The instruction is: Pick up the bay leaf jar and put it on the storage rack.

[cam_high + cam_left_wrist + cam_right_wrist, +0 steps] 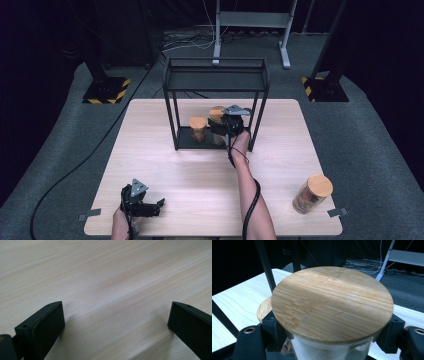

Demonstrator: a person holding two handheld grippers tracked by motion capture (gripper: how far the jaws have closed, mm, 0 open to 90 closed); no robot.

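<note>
On the light wooden table (200, 180) stood one black metal rack (216, 80) with a flat shelf on top and a dark tray at the bottom. Three glass jars with round wooden lids could be counted from the high view. Two of them were on the bottom tray of the rack, and one jar (312, 194) sat well apart, near the right front corner of the table. Of the two in the rack, the left jar (198, 129) stood alone, just beside the other one. The right jar (217, 116) was the one being handled. There were two grippers, one in each hand. The right gripper (226, 125) reached into the rack from the front, and its two black jaws were clamped on that jar, one on each side, just under the lid. From the right gripper view, the jar's wooden lid (332, 303) sat right between the jaws, and the other jar's lid (265, 308) peeked out behind it on the left. The left gripper (150, 206) was near the front left edge of the table, far from the rack. Its jaws were wide apart with only bare table (112, 277) between them.
</note>
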